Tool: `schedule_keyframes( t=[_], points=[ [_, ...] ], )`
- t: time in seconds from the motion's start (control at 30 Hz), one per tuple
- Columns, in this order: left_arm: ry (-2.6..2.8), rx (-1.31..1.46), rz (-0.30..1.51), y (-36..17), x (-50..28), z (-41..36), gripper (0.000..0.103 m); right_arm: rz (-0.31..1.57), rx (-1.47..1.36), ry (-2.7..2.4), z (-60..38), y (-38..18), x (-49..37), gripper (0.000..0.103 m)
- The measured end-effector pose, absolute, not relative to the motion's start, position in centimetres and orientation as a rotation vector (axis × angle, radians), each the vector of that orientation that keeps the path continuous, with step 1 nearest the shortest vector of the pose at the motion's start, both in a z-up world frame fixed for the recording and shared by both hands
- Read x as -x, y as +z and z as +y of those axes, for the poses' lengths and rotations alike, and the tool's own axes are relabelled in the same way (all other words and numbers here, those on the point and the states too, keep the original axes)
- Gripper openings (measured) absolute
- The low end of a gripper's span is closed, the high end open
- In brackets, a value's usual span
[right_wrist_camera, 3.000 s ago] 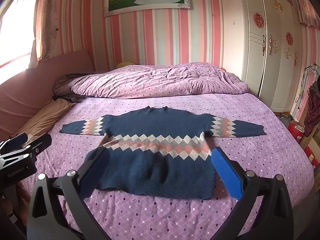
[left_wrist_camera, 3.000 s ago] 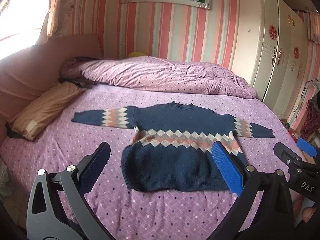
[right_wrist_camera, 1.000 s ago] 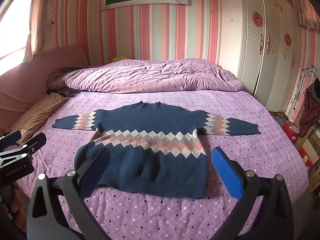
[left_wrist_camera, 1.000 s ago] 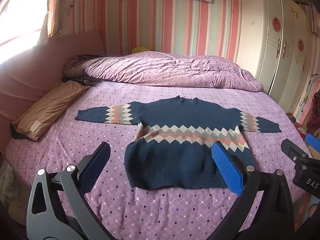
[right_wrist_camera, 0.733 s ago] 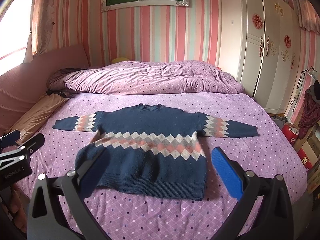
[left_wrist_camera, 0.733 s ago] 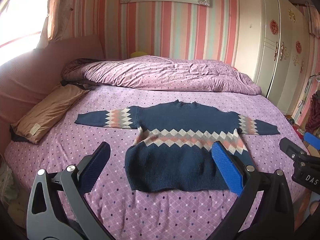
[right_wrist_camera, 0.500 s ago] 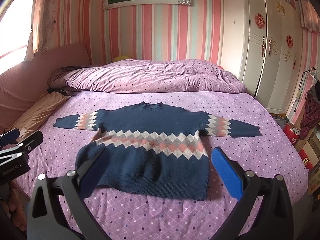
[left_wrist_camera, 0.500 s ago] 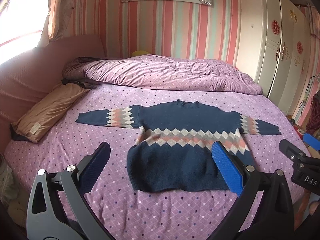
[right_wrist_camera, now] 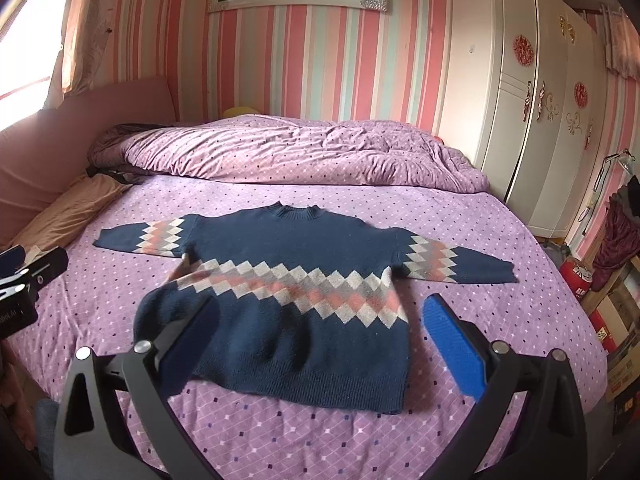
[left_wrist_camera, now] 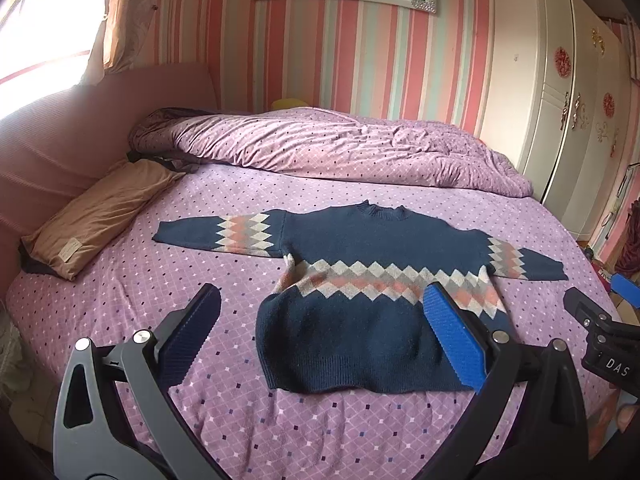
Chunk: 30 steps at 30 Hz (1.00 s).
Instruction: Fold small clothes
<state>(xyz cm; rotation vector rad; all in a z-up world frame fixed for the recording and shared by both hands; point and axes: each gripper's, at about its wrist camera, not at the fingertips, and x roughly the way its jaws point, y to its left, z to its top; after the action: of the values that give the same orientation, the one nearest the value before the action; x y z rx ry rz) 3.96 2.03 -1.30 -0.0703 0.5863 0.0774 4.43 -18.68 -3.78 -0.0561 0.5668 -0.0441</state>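
Navy sweater (left_wrist_camera: 360,280) lies flat at frame centre on the bed (left_wrist_camera: 200,280). Left hand-held gripper (left_wrist_camera: 320,328) and right hand-held gripper (right_wrist_camera: 320,332) both released, empty. Suggest pinching each sleeve cuff cleanly, folding inward.

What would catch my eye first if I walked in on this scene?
Probably the navy sweater with its pink-and-cream diamond band, spread flat with both sleeves out in the middle of the purple dotted bed. In front of it, each open hand-held gripper, left and right, hovers empty. Behind, the pink striped wall stands out.

Purple bed (left_wrist_camera: 120,300), sweater (left_wrist_camera: 360,280), tan pillow (left_wrist_camera: 100,212), rumpled quilt (left_wrist_camera: 340,148)
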Motion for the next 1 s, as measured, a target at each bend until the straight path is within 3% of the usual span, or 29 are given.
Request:
schedule_keyframes(
  t=[0.53, 1.0],
  points=[
    [0.08, 0.036, 0.583, -1.7, -7.2, -1.0, 0.1, 0.571, 0.031, -0.057, -22.8, -5.3, -9.1, 0.101],
    [0.1, 0.005, 0.595, -4.6, -12.0, -6.6, 0.1, 0.582, 0.064, -0.184, -39.3, -8.8, -16.6, 0.101]
  ],
)
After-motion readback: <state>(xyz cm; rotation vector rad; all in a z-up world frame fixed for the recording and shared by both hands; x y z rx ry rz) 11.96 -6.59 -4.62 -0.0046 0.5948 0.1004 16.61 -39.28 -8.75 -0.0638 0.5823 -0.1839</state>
